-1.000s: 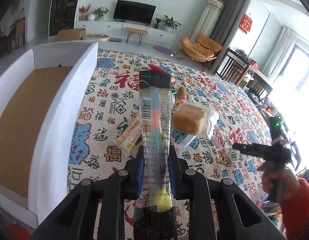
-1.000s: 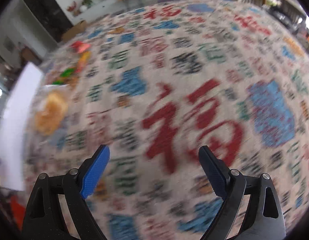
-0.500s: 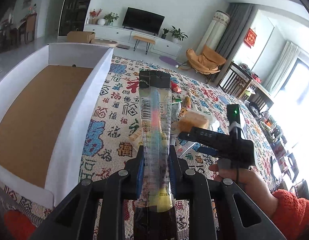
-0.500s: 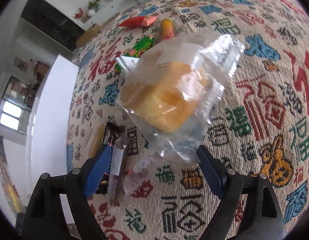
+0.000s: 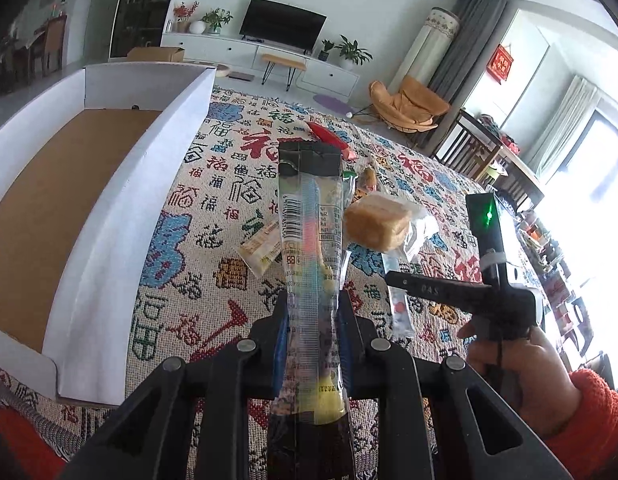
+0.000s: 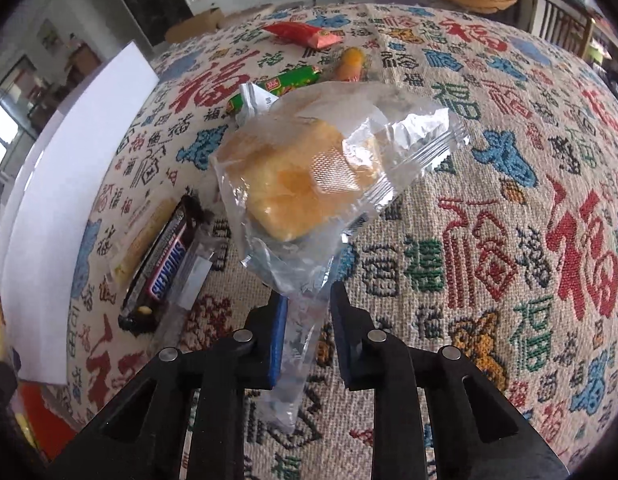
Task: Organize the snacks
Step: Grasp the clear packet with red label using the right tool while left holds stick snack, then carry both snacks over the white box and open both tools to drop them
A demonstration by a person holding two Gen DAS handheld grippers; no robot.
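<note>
While the left gripper clamps the long clear candy packet, the right gripper seemingly pinches only the clear-wrapped yellow cake's loose tail, lower centre; it may slip.

The left gripper is clamped on a long clear snack packet that stands up between its fingers. To the left, a white cardboard box with a brown floor sits on the patterned cloth. Beyond the packet lie a wrapped cake, a pale bar and a red packet. At right, the right gripper holds the cake wrapper's near end.
</note>
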